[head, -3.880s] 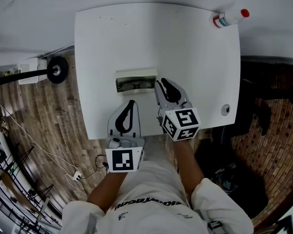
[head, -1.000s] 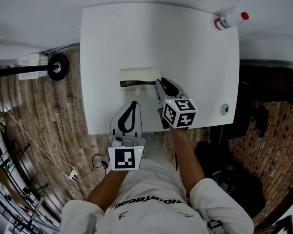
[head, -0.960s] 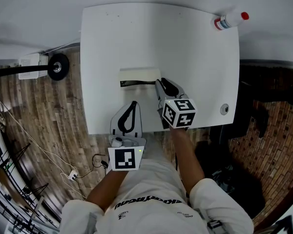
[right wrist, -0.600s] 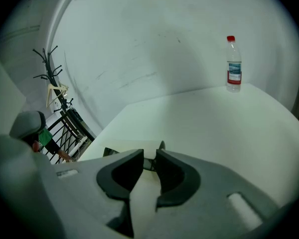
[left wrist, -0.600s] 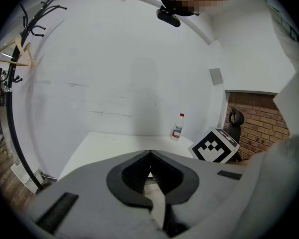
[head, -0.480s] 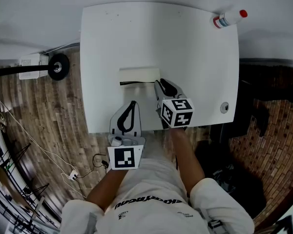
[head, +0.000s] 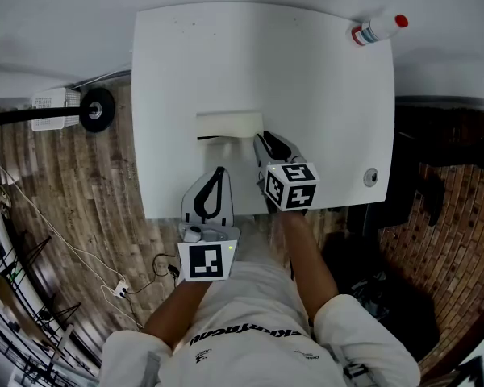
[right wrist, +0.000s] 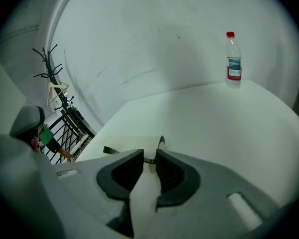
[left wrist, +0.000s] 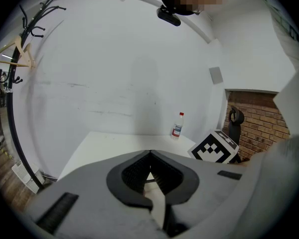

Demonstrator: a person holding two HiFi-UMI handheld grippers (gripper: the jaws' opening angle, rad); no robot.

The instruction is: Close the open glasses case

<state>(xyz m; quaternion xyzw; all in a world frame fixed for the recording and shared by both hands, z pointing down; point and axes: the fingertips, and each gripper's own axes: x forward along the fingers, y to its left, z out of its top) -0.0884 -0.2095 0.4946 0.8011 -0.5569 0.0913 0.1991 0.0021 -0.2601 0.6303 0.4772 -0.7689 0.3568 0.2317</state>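
The cream glasses case (head: 228,124) lies in the middle of the white table (head: 306,79), its lid down with only a thin dark slit along the near side. My right gripper (head: 264,140) has its tips at the case's right end, just near of it, with the jaws a narrow gap apart and nothing between them. In the right gripper view the case (right wrist: 134,143) sits just beyond those tips (right wrist: 149,155). My left gripper (head: 219,170) is shut and empty, near the table's front edge, below the case. Its tips (left wrist: 150,153) touch.
A clear bottle with a red cap (head: 377,29) stands at the far right corner, also seen as a bottle (right wrist: 233,59) from the right gripper. A small round fitting (head: 370,176) sits near the table's right edge. Wood floor and cables lie to the left.
The case lid has come down: glasses showed inside it 3.9 s ago, and now only a slit remains. My right gripper shifted slightly left. The left one barely moved.
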